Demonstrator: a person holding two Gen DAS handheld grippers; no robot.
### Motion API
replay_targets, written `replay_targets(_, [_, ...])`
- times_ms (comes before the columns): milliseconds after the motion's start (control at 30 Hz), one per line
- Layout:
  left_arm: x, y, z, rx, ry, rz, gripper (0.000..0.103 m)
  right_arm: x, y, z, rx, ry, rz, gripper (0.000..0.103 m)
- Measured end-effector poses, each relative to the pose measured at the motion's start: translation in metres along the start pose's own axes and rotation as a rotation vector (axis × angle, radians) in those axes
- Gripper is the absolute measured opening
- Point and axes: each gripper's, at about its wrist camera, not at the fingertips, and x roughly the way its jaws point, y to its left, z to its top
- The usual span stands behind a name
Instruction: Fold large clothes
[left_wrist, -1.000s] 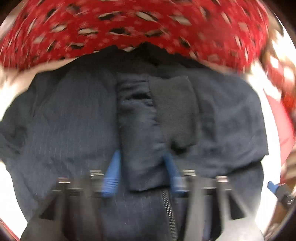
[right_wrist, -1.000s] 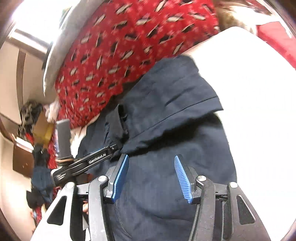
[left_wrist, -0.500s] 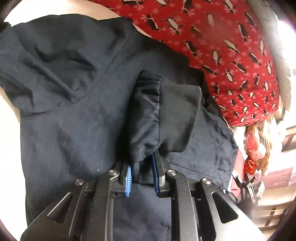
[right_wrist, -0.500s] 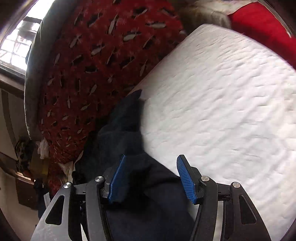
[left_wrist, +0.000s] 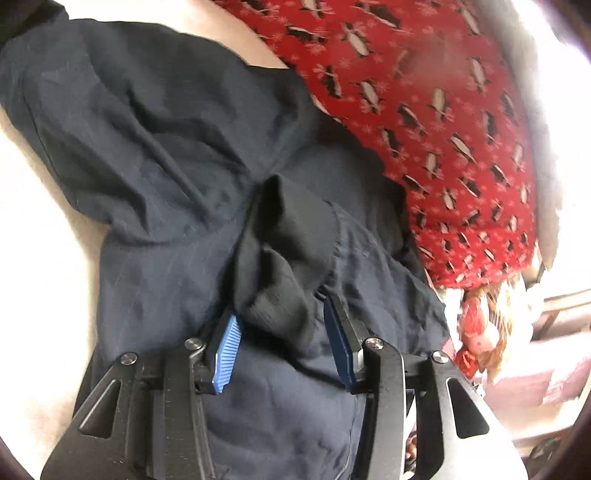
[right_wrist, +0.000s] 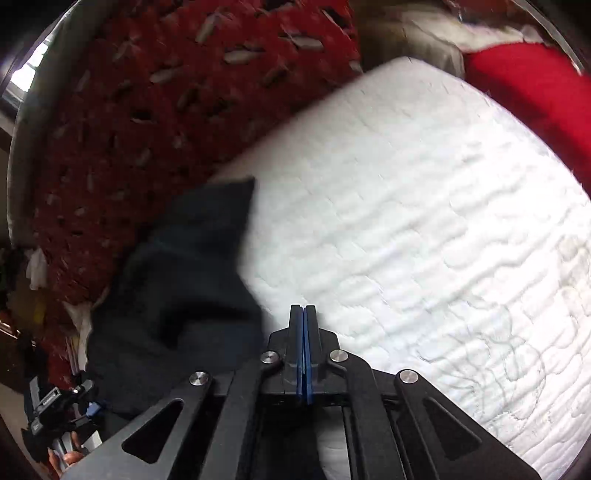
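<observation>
The dark blue jacket (left_wrist: 155, 206) lies spread on the white quilted bed (right_wrist: 424, 229), close to the bed's edge where the red penguin blanket (left_wrist: 436, 110) is piled up. In the right wrist view the jacket (right_wrist: 173, 288) covers the bed's left side, and the rest of the bed top is bare white quilting.

The left gripper (left_wrist: 284, 350) sits low over the jacket. Its blue pads (left_wrist: 226, 350) are spread apart, and the sleeve's black ribbed cuff (left_wrist: 284, 266) lies bunched up between them (the cuff looks loose, and no pad is pressing it).

The right gripper (right_wrist: 304, 332) is over the bed, just beside the jacket's right edge. Its two blue pads are pressed flat together with nothing between them.

A red cloth (right_wrist: 535, 96) lies at the far right corner of the bed. A blurry doll with orange hair (left_wrist: 480, 332) sits past the blanket on the right.
</observation>
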Motion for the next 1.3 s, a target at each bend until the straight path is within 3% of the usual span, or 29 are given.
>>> replay_targets(33, [-0.002,-0.003,-0.003,0.015,-0.003,-0.010,0.042,-0.006,-0.003,0.000,0.032,-0.022,0.026,0.006])
replay_targets(100, [-0.004,-0.017,-0.004,0.061,-0.012,-0.014,0.042,-0.026,-0.003,0.004,0.079,-0.109,0.103,0.006])
replay_targets(167, [0.001,-0.034,-0.007,0.136,-0.032,0.026,0.054,-0.042,0.005,0.009,0.069,-0.196,0.165,0.007])
replay_targets(300, [0.032,-0.038,-0.004,0.187,-0.015,0.138,0.054,-0.037,0.037,0.015,-0.044,-0.190,0.230,0.007])
replay_targets(367, [0.042,-0.031,-0.002,0.187,-0.012,0.147,0.054,-0.011,0.047,0.011,-0.097,-0.102,0.198,0.016])
replay_targets(400, [0.039,-0.033,-0.001,0.196,-0.013,0.148,0.054,0.007,0.049,0.008,-0.120,-0.037,0.149,0.016])
replay_targets(433, [0.037,-0.035,0.000,0.200,0.001,0.151,0.054,0.028,0.050,0.004,-0.133,0.044,0.054,0.010])
replay_targets(500, [0.027,-0.032,0.002,0.188,0.024,0.117,0.054,0.026,0.053,0.003,-0.132,-0.005,0.020,0.010])
replay_targets(533, [0.016,-0.028,0.004,0.182,0.021,0.084,0.054,0.015,0.061,0.004,-0.130,-0.045,0.003,0.017])
replay_targets(633, [-0.008,-0.012,0.010,0.168,-0.003,0.078,0.054,-0.011,0.091,-0.001,-0.173,-0.160,0.088,0.021])
replay_targets(733, [-0.041,0.017,0.028,0.099,-0.060,0.065,0.054,-0.003,0.140,-0.018,-0.274,-0.101,0.166,0.026])
replay_targets(867, [-0.094,0.078,0.057,-0.035,-0.159,0.096,0.054,0.046,0.220,-0.055,-0.434,0.063,0.211,0.026])
replay_targets(1067, [-0.156,0.179,0.092,-0.270,-0.262,0.140,0.054,0.105,0.273,-0.124,-0.486,0.226,0.238,0.029])
replay_targets(1133, [-0.166,0.198,0.097,-0.317,-0.291,0.125,0.054,0.106,0.271,-0.138,-0.486,0.136,0.248,0.029])
replay_targets(1300, [-0.167,0.220,0.111,-0.426,-0.328,0.028,0.054,0.101,0.270,-0.148,-0.491,0.120,0.275,0.029])
